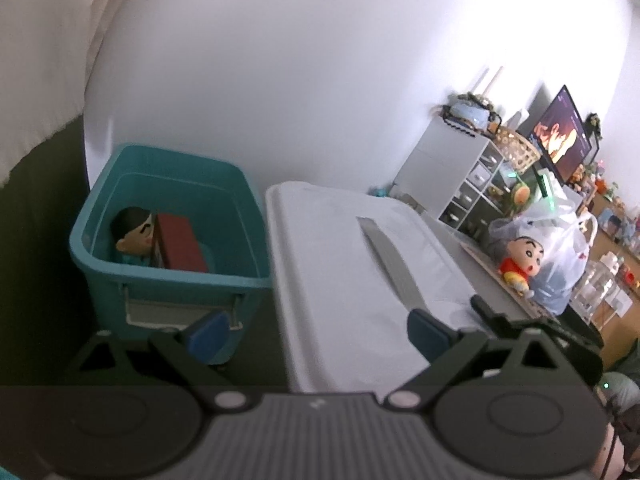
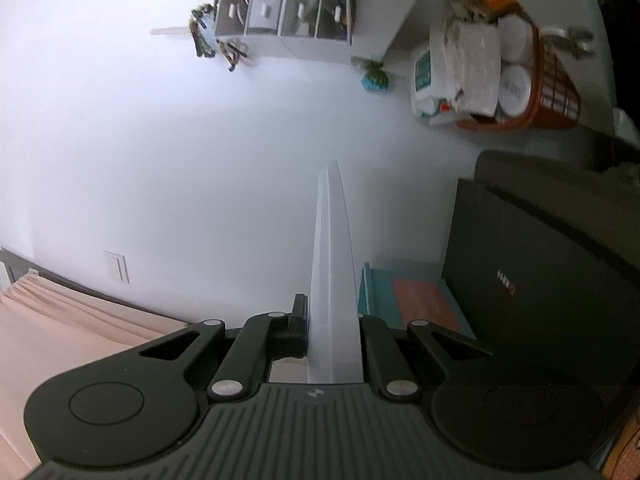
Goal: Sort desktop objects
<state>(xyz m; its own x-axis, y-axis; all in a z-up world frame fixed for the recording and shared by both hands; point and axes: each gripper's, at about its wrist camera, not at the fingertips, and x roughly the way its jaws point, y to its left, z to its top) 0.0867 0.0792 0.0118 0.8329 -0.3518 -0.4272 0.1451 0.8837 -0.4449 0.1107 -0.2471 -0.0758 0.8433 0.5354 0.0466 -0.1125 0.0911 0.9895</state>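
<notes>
Teal plastic storage bin (image 1: 168, 271): stands open-topped on a dark surface, just left of the raised lid; in the right wrist view only a sliver of its teal wall (image 2: 376, 292) shows past the lid's edge.
White flat plastic lid (image 1: 340, 272): held off the bin and beside it, its broad face with a grey strip (image 1: 390, 260) turned toward the left wrist camera; the right wrist camera sees it edge-on (image 2: 334, 280).
Right gripper (image 2: 334, 332): jaws narrow and clamped on the lid's near edge, with the panel running straight out between the pads.
Left gripper (image 1: 316, 328): jaws wide and holding nothing; the blue pads (image 1: 208, 332) stand well apart, one in front of the bin's front wall, the other in front of the lid.
Red rectangular box (image 1: 180, 244): inside the bin, leaning against the figurine.
Dark-haired cartoon figurine (image 1: 132, 236): inside the bin, at its left end, touching the box.
Step in hand: the bin looks loaded, so this is probably the closing step, with the lid carried toward the opening.
Next move calls for: swinging the lid flat and over the rim, squaring its corners with the bin; the free left gripper could steady the bin or the lid's far edge.
</notes>
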